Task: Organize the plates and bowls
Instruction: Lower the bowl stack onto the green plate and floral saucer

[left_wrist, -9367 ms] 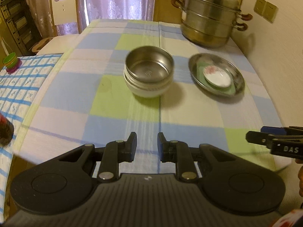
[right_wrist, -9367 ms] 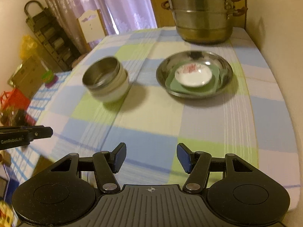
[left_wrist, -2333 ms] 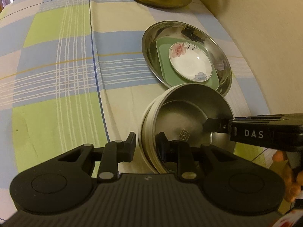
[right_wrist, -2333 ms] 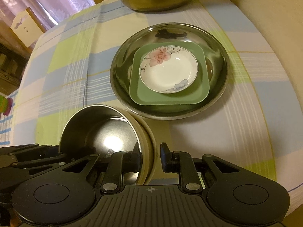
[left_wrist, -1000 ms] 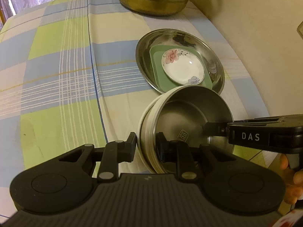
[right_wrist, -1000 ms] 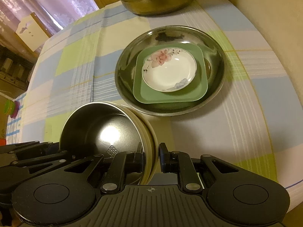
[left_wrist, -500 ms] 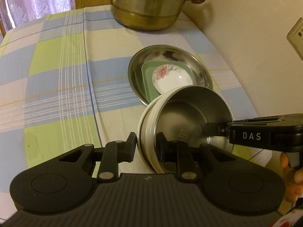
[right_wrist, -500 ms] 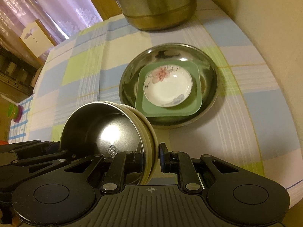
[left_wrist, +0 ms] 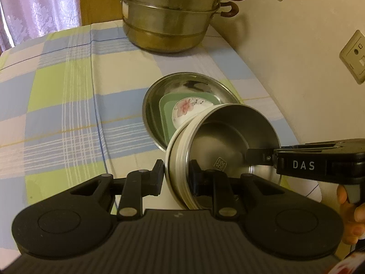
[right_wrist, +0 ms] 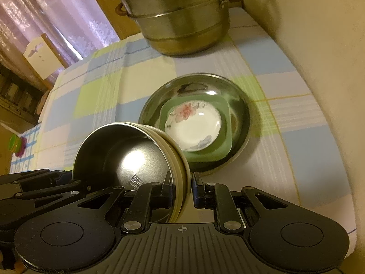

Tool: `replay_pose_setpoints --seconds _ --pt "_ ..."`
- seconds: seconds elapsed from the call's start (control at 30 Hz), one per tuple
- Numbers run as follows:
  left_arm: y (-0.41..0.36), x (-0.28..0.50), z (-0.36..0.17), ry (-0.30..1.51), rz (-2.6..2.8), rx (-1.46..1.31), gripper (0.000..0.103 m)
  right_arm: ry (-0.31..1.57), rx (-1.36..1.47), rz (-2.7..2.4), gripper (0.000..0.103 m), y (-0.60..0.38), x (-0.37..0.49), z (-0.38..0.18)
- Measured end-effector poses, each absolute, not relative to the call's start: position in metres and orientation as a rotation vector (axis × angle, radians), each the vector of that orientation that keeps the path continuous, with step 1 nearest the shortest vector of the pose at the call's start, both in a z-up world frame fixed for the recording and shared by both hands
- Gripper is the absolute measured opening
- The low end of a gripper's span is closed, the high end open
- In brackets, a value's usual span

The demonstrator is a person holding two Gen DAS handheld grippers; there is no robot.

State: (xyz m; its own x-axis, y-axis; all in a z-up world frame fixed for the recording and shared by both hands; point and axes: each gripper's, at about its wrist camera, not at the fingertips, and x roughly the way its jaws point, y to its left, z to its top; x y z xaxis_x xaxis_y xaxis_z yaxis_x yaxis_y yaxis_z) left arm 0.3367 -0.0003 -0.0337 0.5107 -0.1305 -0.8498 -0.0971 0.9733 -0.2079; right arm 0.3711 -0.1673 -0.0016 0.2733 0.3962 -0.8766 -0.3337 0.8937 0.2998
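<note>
A steel bowl (left_wrist: 230,141) nested in a white bowl (left_wrist: 174,159) hangs in the air between both grippers. My left gripper (left_wrist: 176,175) is shut on the stack's left rim. My right gripper (right_wrist: 181,188) is shut on its right rim; it also shows in the left wrist view (left_wrist: 255,157). The stack (right_wrist: 127,157) hovers above the near edge of a steel plate (right_wrist: 241,105) on the table. In that plate lie a green square plate (right_wrist: 225,137) and a white flowered saucer (right_wrist: 196,125).
A large stacked steamer pot (left_wrist: 173,11) stands at the back of the checked tablecloth (left_wrist: 68,91). A wall with sockets (left_wrist: 353,54) runs along the right. A white chair (right_wrist: 43,57) and curtains are at the far left.
Both grippers took hold of the bowl stack, lifted it and carried it toward the steel plate. In the last second it has risen higher over the plate's near edge.
</note>
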Motion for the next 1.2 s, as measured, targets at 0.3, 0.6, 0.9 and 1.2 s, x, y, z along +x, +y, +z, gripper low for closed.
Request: replay_pose_setpoints --seconds 0.3,0.6,0.9,1.2 --pt "-0.002 0.372 -0.036 1.039 -0.038 -0.245 0.021 1.196 0.061 0.464 0.016 -0.171 0.403 -0.002" --pt "0.001 0.420 -0.042 1.054 -0.047 -0.259 0.021 1.218 0.037 0.453 0.016 -0.166 0.452 -0.007" --pt "0.006 0.465 -0.057 1.113 -0.050 -0.284 0.021 1.268 -0.008 0.442 0.016 -0.156 0.494 -0.021" --pt "0.008 0.484 -0.074 1.167 -0.041 -0.281 0.021 1.342 -0.018 0.431 0.016 -0.150 0.518 -0.043"
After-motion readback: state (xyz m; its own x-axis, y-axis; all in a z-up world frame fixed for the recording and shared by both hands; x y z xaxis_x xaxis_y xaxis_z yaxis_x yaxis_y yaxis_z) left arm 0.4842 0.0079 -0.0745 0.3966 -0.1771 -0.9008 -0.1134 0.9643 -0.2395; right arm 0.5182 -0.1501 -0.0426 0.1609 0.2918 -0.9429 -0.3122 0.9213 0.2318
